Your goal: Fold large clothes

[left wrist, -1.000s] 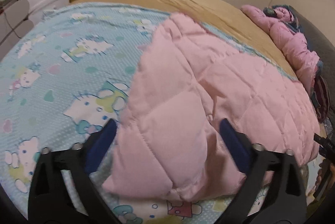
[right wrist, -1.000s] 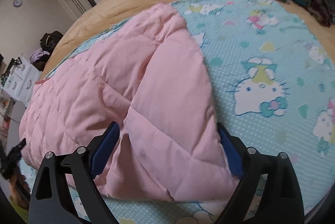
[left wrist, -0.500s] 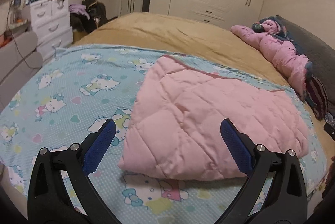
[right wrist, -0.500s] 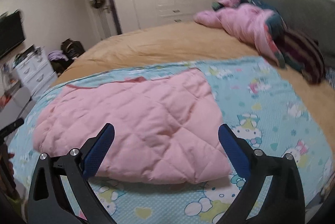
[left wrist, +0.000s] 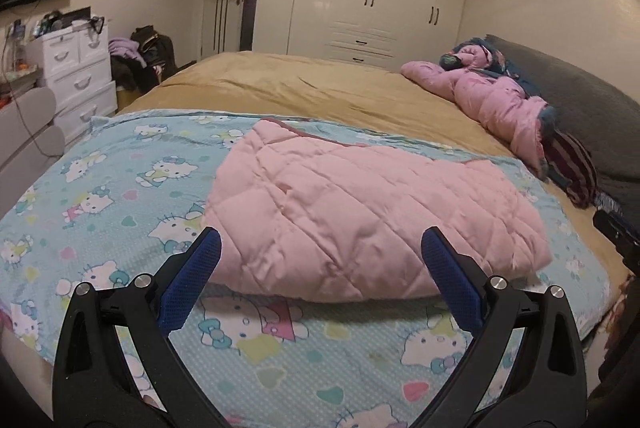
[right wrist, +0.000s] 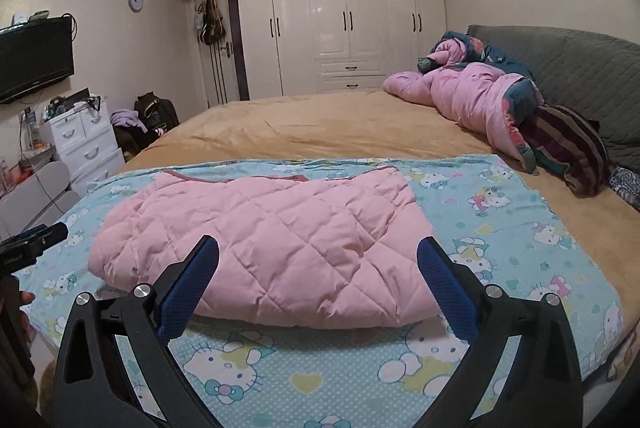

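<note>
The bed [right wrist: 320, 124] fills most of what I see, its tan cover running back toward the white wardrobe [right wrist: 344, 20], with a heap of pink bedding [right wrist: 472, 96] near the grey headboard [right wrist: 580, 60]. Over the near end lies the blue cartoon-cat sheet [left wrist: 100, 196], and on it, centred in front of me, rests the pink quilted garment [left wrist: 360, 216], lying as a flat, puffy, roughly rectangular bundle with its dark-trimmed edge on the far side.

I hold my left gripper [left wrist: 320, 256] above and short of the near edge, jaws spread wide, gripping nothing. My right gripper [right wrist: 318, 260] hangs the same way, spread and empty, clear of the cloth.

The fold looks nearly complete to me; I judge the step in hand is either one more halving or a tidy-up. To do it well, I should come down on the two near corners together, pinch through all the layers rather than just the slippery top shell, and lift evenly so the padding does not slide. Then I should carry the edge straight across to meet the far trim, lay it down flat, and press out trapped air before letting go.
</note>
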{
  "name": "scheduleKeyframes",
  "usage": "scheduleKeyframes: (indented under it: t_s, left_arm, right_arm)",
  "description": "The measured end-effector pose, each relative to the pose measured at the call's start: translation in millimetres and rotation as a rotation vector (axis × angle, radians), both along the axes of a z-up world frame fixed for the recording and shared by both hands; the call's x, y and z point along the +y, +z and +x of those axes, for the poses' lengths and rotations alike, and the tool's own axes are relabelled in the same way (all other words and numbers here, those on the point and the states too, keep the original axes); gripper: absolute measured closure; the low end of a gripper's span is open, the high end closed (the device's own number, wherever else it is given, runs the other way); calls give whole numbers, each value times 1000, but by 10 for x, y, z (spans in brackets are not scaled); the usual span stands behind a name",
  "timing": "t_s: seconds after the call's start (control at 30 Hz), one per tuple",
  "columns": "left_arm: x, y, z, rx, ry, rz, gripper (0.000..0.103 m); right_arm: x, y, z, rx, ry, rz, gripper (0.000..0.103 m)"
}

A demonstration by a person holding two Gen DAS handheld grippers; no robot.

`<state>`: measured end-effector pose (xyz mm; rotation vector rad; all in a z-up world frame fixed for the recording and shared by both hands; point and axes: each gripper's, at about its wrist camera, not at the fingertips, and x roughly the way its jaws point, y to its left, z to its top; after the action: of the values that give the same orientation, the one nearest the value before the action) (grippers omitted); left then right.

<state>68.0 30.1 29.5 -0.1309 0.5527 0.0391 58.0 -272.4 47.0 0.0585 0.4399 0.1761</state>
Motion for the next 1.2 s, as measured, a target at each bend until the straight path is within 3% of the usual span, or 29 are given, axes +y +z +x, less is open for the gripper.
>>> scheduleKeyframes:
  t_s: [0.37,0.57,1.2]
  left_arm:
    - [-171,-341,-273,35,-23,32,9]
    - [-237,-473,-373,62,-25,42,9]
    - [-271,-383,-429,59,15,81,9]
  right_arm:
    - [-31,-653,-291,116,-18,85,4]
    - [8,-651,-356,100,-23,54,4]
    - [66,-619,-406,105,5,38,4]
